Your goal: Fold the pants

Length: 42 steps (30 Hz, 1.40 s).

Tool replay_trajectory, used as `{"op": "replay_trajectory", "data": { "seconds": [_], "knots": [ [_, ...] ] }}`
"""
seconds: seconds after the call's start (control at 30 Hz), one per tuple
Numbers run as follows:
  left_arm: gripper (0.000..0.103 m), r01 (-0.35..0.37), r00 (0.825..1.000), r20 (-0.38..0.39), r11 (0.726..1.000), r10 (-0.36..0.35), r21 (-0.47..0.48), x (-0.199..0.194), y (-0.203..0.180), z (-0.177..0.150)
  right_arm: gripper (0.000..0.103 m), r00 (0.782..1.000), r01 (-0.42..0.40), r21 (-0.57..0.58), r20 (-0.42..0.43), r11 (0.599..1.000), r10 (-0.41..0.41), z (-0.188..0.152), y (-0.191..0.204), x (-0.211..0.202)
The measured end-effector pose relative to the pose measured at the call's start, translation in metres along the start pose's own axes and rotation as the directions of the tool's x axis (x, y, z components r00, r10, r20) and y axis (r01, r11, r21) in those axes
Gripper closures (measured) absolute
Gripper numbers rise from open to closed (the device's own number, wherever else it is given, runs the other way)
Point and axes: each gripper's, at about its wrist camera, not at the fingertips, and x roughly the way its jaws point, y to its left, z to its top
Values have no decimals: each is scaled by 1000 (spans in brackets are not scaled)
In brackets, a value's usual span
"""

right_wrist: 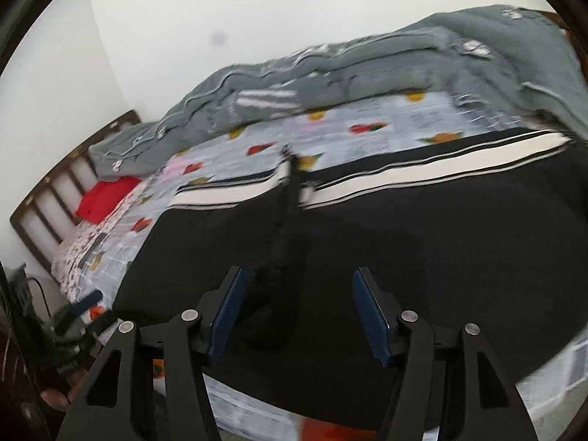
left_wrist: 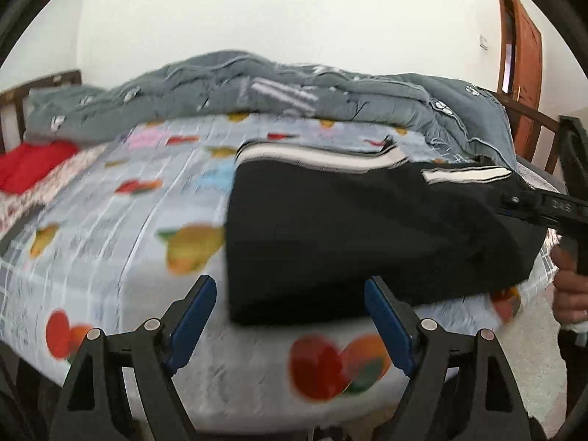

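Pants [left_wrist: 367, 228] flat on the bed sheet [left_wrist: 110, 220] near the front edge, rumpled quilt [left_wrist: 257, 92] behind, pillow [left_wrist: 29, 165] far left by the headboard [right_wrist: 55, 198].

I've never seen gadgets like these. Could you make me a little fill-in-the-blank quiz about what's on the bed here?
1. The pants lying on the bed are mostly ____ in colour.
2. Their side stripe is ____.
3. The rumpled quilt at the back of the bed is ____.
4. The left gripper has its blue fingers spread ____, gripping nothing.

Missing words: black; white; grey; open
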Motion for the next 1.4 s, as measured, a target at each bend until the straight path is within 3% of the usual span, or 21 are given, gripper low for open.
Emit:
{"op": "replay_trajectory", "data": {
  "seconds": [0.13, 0.37, 0.47, 0.53, 0.57, 0.6, 0.7, 0.8, 0.93, 1.03, 1.17, 1.3, 1.4],
  "knots": [
    [21, -50, 999, -1, 999, 50, 15, 6, 6, -13, 43, 994, 36, -17, -100, 999, -37, -9, 17, 37],
    [21, -146, 988, -44, 988, 149, 49, 38, 6, -11, 44, 993, 50, 25, -106, 998, -47, -15, 14, 47],
    [21, -147, 989, 0, 989, 147, -28, 34, 15, -8, 44, 992, 47, 41, -117, 998, -42, -8, 10, 55],
    [21, -141, 990, -10, 986, 140, -87, 38, 25, -8, 45, 992, 49, 45, -122, 998, -44, -5, 11, 61],
    [19, -154, 988, -35, 983, 151, -104, 45, 31, -10, 52, 991, 54, 39, -125, 998, -49, -3, 13, 65],
    [19, -153, 988, -43, 982, 149, -114, 48, 34, -12, 74, 990, 53, 24, -129, 998, -49, -2, 15, 67],
    [19, -142, 990, -29, 979, 140, -143, 43, 42, -18, 83, 993, 6, 49, -121, 999, 0, 1, 13, 56],
    [19, -113, 994, -24, 979, 111, -171, 39, 51, -24, 83, 998, -58, 77, -30, 995, 60, -11, 10, 21],
    [15, -140, 990, -25, 982, 138, -129, 44, 48, -25, 79, 996, 21, 21, -89, 1000, -19, -34, 10, 46],
    [15, -140, 990, -23, 984, 138, -114, 40, 47, -26, 67, 998, 26, 17, -66, 1000, -25, -31, 11, 27],
    [15, -97, 995, -3, 985, 98, -143, 32, 56, -34, 64, 994, 108, -62, 25, 992, -106, -33, 20, 2],
    [16, -73, 997, 20, 984, 78, -165, 23, 57, -46, 64, 987, 156, -144, -15, 977, -160, -49, 21, 18],
    [17, -52, 997, 51, 985, 62, -167, 11, 56, -50, 59, 995, 92, -78, -33, 993, -95, -58, 10, 21]
  ]
}}
